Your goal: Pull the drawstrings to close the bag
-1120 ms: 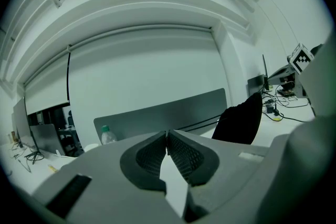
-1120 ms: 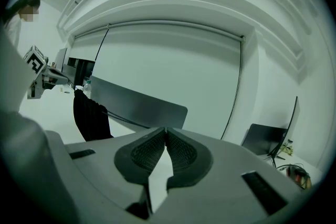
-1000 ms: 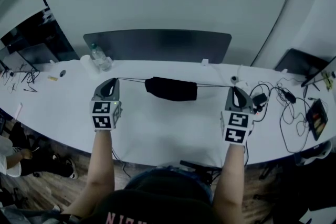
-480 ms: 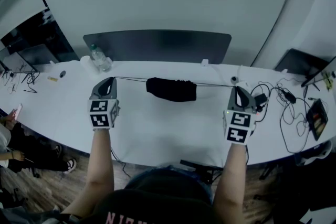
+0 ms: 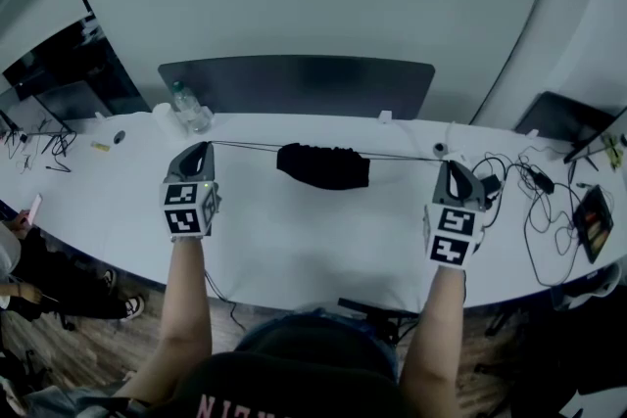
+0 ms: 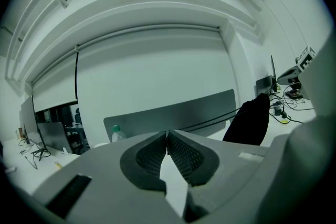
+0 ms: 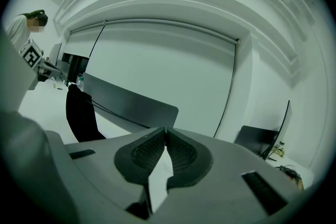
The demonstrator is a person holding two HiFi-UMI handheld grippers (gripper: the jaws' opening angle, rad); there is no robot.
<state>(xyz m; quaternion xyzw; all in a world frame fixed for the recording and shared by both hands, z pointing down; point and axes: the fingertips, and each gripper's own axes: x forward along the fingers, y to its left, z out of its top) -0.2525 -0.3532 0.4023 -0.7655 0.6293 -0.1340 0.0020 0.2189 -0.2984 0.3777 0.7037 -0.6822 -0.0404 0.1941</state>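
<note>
A black drawstring bag (image 5: 323,166) lies bunched on the white table (image 5: 294,240), midway between my hands. Its thin black drawstrings (image 5: 245,147) stretch taut to both sides. My left gripper (image 5: 201,148) is shut on the left string end, and my right gripper (image 5: 452,163) is shut on the right one. In the left gripper view the bag (image 6: 253,119) stands to the right, with the strings (image 6: 210,121) running to the closed gripper tip (image 6: 166,134). In the right gripper view the bag (image 7: 81,115) is at the left, its strings (image 7: 116,114) leading to the closed gripper tip (image 7: 166,130).
A water bottle (image 5: 183,103) stands at the back left beside a dark panel (image 5: 294,83). Tangled cables and adapters (image 5: 524,183) and a tablet (image 5: 593,218) crowd the table's right end. A person (image 5: 15,250) sits at the far left below the table edge.
Both grippers have drifted slightly outward, away from each other, with the strings staying taut. The bag has shifted a little to the right.
</note>
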